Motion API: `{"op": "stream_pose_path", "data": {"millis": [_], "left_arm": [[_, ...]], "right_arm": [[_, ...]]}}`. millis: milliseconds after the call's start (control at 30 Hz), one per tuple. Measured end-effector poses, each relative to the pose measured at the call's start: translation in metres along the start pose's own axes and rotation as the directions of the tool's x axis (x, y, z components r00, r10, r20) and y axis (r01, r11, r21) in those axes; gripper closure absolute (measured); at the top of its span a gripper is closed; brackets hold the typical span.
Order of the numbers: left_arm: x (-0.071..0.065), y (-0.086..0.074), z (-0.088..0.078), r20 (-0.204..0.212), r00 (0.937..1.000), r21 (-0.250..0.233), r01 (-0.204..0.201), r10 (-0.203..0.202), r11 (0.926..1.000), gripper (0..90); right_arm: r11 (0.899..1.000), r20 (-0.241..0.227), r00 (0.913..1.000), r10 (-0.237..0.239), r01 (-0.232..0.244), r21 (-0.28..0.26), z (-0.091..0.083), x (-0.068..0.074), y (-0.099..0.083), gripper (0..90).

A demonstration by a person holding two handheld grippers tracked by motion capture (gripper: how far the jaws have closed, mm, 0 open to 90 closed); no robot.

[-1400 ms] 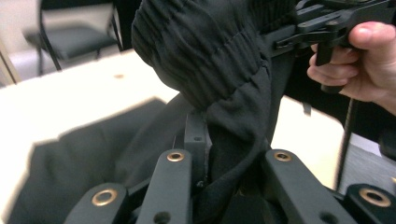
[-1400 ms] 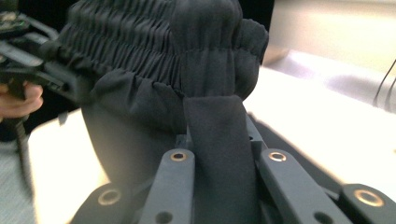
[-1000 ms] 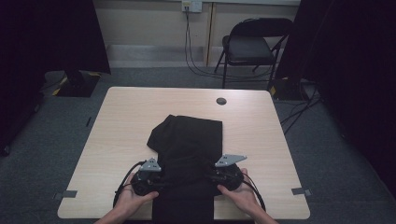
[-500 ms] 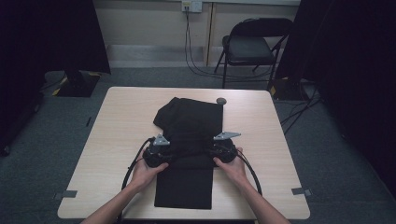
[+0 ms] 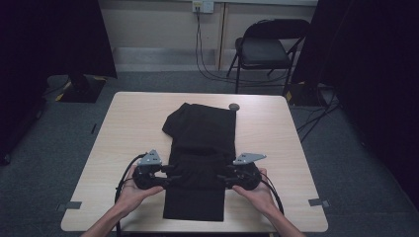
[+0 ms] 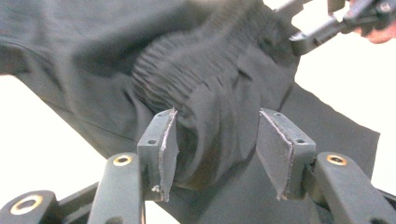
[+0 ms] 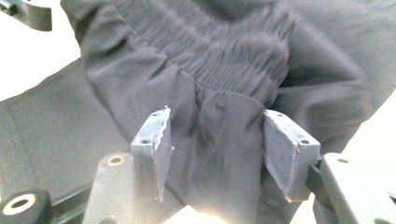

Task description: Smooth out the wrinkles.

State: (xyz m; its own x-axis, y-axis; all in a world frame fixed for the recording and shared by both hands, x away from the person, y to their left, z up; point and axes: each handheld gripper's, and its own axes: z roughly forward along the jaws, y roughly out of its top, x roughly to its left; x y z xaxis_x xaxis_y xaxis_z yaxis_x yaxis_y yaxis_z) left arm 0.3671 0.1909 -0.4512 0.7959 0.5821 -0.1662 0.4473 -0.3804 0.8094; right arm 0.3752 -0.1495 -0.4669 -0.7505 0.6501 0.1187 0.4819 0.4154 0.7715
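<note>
While the black pants [image 5: 200, 153] lie folded down the middle of the table [image 5: 123, 128], reaching its near edge, the left gripper [image 5: 165, 178] and right gripper [image 5: 225, 177] have just been opening, cloth loose between their spread jaws.

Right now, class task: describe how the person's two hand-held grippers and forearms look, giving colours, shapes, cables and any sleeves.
The left black hand-held gripper and the right black hand-held gripper each carry a grey three-cornered plate on top and trail a black cable. In the gripper views, each has two black jaws with brass-coloured pivot rings and flat grey pads. The forearms are bare, with no sleeves in view.
</note>
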Motion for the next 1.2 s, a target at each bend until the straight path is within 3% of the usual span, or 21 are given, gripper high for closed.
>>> {"op": "stream_pose_path", "data": {"millis": [100,167,233,267,367,400,500,533,600,700,800,867,1000,1067,1133,1200], "left_arm": [[0.01,0.006,-0.003,-0.053,0.9981,-0.019,0.03,-0.031,0.9994,48.0],[0.021,0.012,0.0,-0.084,0.9952,-0.012,0.05,-0.051,0.9987,53.3],[0.029,0.014,0.008,-0.104,0.9922,0.007,0.069,-0.068,0.9976,53.3],[0.035,0.014,0.015,-0.139,0.987,0.026,0.085,-0.08,0.9961,53.3],[0.049,0.016,0.031,-0.194,0.9752,0.067,0.122,-0.107,0.9903,52.4],[0.052,0.017,0.036,-0.212,0.9706,0.065,0.13,-0.114,0.9893,52.1],[0.056,0.017,0.048,-0.248,0.9486,0.022,0.208,-0.196,0.9779,49.5],[0.054,0.016,0.053,-0.247,0.9519,0.046,0.199,-0.182,0.9789,48.7],[0.048,0.014,0.059,-0.251,0.9616,0.082,0.135,-0.111,0.9875,48.8],[0.047,0.014,0.051,-0.221,0.9684,0.061,0.132,-0.115,0.9895,43.6],[0.04,0.014,0.037,-0.2,0.9771,0.048,0.084,-0.073,0.9953,39.3],[0.034,0.013,0.03,-0.191,0.9793,0.044,0.078,-0.068,0.996,37.6],[0.017,0.006,0.021,-0.139,0.9897,0.05,0.041,-0.034,0.9979,35.8],[0.016,0.007,0.02,-0.149,0.9885,0.042,0.029,-0.023,0.9987,35.8],[0.023,0.009,0.021,-0.147,0.9862,0.02,0.08,-0.076,0.9966,37.8],[0.033,0.014,0.025,-0.185,0.9778,0.009,0.101,-0.098,0.9948,37.8]], "right_arm": [[0.999,0.027,0.9995,0.016,-0.015,-0.038,-0.008,-0.006,0.006,41.0],[0.996,0.062,0.9968,0.051,-0.047,-0.074,-0.012,-0.018,0.013,42.8],[0.996,0.101,0.9929,0.063,-0.055,-0.076,-0.01,-0.029,0.017,43.0],[0.996,0.115,0.991,0.068,-0.06,-0.072,-0.009,-0.033,0.018,43.3],[0.995,0.173,0.9802,0.096,-0.088,-0.051,0.003,-0.051,0.02,43.0],[0.995,0.187,0.9776,0.096,-0.09,-0.039,0.008,-0.055,0.019,42.6],[0.995,0.188,0.9773,0.097,-0.099,0.003,0.024,-0.059,0.017,40.8],[0.996,0.174,0.9812,0.084,-0.088,0.015,0.028,-0.058,0.016,40.1],[0.997,0.173,0.9835,0.053,-0.061,0.042,0.035,-0.053,0.015,41.9],[0.999,0.157,0.9869,0.039,-0.044,0.03,0.031,-0.047,0.015,41.0],[1.0,0.125,0.992,0.013,-0.016,0.02,0.018,-0.041,0.013,40.0],[1.0,0.113,0.9936,0.004,-0.005,0.013,0.01,-0.035,0.01,38.9],[1.0,0.063,0.9977,-0.024,0.023,0.021,-0.001,-0.021,0.001,37.9],[0.999,0.045,0.9982,-0.04,0.039,0.026,-0.004,-0.015,-0.003,37.8],[0.998,0.078,0.9955,-0.053,0.05,0.035,-0.005,-0.013,-0.004,37.8],[0.999,0.089,0.9956,-0.031,0.029,0.022,-0.005,-0.02,-0.001,37.7]]}}
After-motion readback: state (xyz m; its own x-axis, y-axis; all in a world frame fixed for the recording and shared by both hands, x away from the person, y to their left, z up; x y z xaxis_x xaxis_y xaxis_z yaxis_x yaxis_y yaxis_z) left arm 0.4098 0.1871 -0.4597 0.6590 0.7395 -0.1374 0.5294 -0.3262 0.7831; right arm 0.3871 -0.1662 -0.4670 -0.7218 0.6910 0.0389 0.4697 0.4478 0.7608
